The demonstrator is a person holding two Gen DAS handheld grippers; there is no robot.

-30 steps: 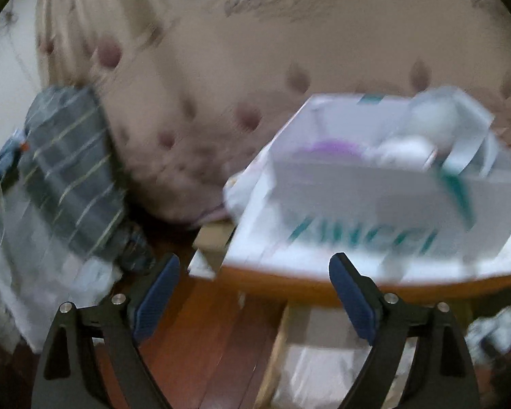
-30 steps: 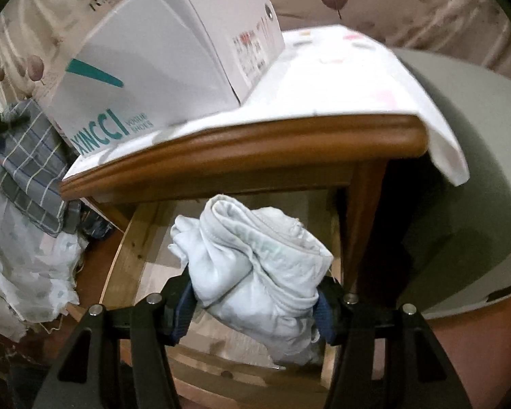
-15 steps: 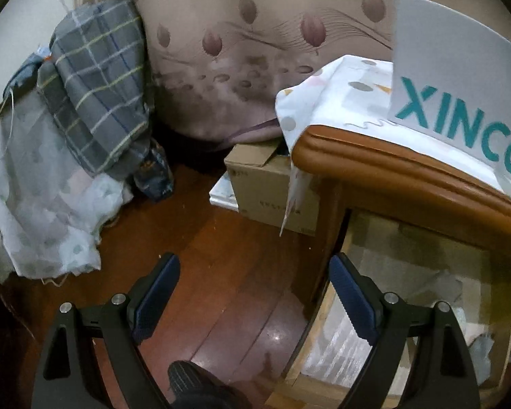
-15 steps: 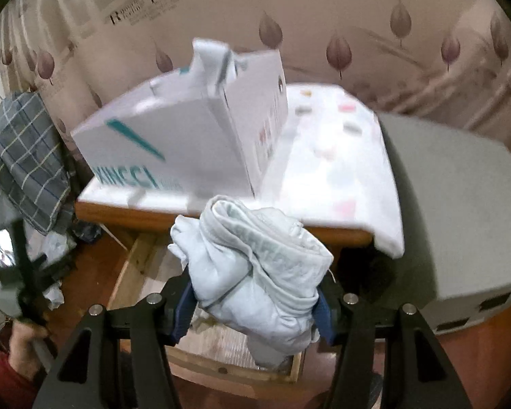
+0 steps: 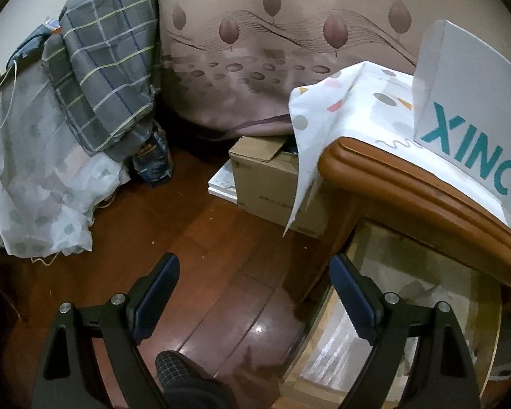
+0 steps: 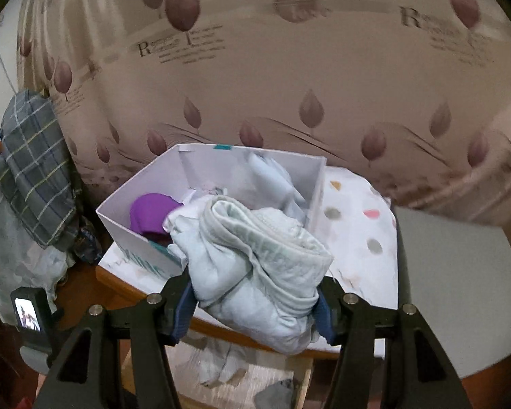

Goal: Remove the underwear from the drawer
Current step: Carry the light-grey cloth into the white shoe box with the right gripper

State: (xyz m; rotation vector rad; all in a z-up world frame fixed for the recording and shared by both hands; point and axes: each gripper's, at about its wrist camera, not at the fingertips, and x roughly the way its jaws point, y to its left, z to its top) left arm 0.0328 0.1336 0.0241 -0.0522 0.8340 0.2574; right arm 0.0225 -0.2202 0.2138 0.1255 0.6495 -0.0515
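A: Where is the underwear (image 6: 255,266) sitting?

B: Right between the blue pads of the right gripper (image 6: 255,310). The pale, bunched bundle fills the gap; both pads press into its sides, one at nine o'clock, the other at three o'clock. It bulges up toward twelve o'clock past the fingertips and sags a little toward six.

A: What lies behind it?

B: At about eleven o'clock of the bundle stands an open white box (image 6: 126,220) on the wooden table (image 6: 126,284), with a purple item (image 6: 151,216) and another pale garment (image 6: 272,180) inside. A dotted cloth (image 6: 354,218) covers the tabletop toward two o'clock. Down at six o'clock the open drawer (image 6: 248,378) shows more fabric lying in it.

A: And the other one?

B: The left gripper (image 5: 255,293) is spread wide with nothing between its pads, pointing down at the dark wooden floor (image 5: 194,231). The drawer's corner sits at four o'clock there, the table edge at two o'clock, a cardboard box (image 5: 272,184) at twelve, and a plaid cloth (image 5: 109,61) at ten.
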